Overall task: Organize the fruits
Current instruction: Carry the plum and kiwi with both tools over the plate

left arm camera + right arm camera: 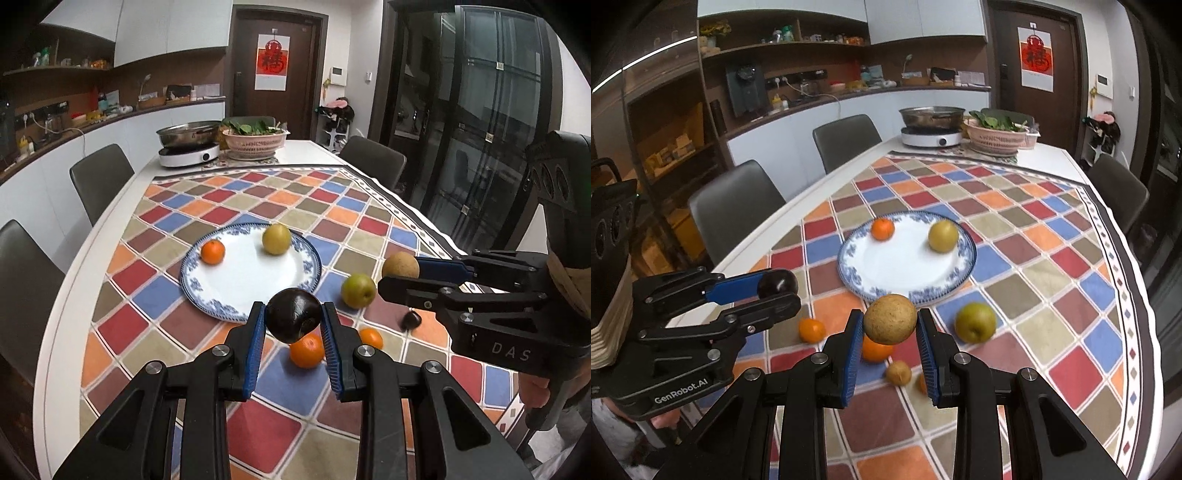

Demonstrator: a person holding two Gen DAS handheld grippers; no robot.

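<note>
A long white bench (110,236) carried a checkered cloth (229,206) of red, blue, orange and tan squares, with a blue-rimmed white plate (236,284) near its middle. On the plate sat a yellow-green pear (276,239) and, well apart from it, a small orange (213,252). The left gripper (293,317) hung above the cloth just short of the plate, its jaws clamped on a dark plum (293,314). Beside it, the right gripper (890,325) held a rough brown pear (890,319) between its jaws, likewise clear of the cloth. On the cloth near the plate lay a green pear (975,322), two more oranges (307,350) (371,338) and a small brown fruit (898,373).
</note>
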